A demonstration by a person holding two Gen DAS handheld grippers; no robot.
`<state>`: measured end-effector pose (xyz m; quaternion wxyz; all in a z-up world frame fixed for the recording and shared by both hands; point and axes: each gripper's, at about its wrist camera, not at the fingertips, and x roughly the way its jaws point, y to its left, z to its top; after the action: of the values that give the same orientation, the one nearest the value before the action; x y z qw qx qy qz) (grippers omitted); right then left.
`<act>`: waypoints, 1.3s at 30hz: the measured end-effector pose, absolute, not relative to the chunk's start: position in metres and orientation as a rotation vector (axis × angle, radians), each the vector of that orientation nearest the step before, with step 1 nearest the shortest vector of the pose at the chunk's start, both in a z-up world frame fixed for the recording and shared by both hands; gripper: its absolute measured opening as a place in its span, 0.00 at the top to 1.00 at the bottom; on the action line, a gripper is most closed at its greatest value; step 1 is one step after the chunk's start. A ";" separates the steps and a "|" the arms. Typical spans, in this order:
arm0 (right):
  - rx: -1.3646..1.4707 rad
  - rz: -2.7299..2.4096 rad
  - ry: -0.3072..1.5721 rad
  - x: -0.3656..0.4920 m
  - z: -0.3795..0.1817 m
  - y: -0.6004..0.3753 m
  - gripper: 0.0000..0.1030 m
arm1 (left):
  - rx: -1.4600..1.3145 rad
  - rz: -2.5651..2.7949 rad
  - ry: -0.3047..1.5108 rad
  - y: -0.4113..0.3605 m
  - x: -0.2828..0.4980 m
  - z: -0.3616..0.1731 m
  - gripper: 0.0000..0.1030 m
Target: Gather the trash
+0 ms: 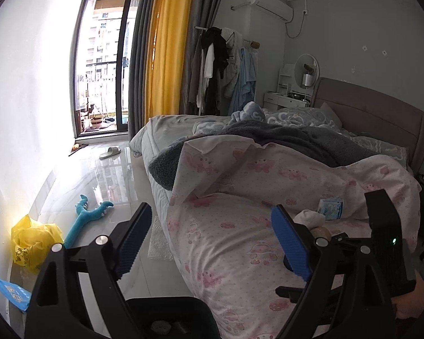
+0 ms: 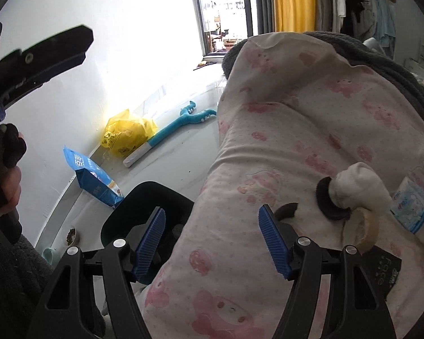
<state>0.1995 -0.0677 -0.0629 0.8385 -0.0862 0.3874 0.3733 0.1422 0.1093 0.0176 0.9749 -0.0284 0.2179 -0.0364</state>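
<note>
Over the pink quilt's (image 2: 268,147) floor-side edge, I am holding both the left gripper (image 1: 212,243) and right gripper (image 2: 212,240) wide and empty, while a tissue pack (image 2: 412,206), white wad (image 2: 359,186) and tape roll (image 2: 364,231) are lying near the quilt's right edge.

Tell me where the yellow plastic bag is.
The yellow plastic bag lies on the floor against the white wall, between the blue packet and the blue plush toy.
</note>
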 end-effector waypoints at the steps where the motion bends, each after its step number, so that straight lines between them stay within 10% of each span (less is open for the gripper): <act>1: -0.176 0.779 0.816 0.202 -0.062 -0.074 0.32 | -0.042 -0.080 0.449 0.104 0.145 0.015 0.14; 20: -0.101 0.555 0.801 0.246 -0.072 -0.161 0.32 | 0.026 -0.255 0.572 0.055 0.182 -0.047 0.15; 39: -0.044 0.498 0.867 0.279 -0.106 -0.170 0.71 | 0.067 -0.438 0.686 0.007 0.198 -0.091 0.19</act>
<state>0.2793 -0.1696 -0.1060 0.8775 -0.0210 0.4154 0.2388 0.1980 0.0066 -0.0910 0.9177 0.0327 0.3337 -0.2131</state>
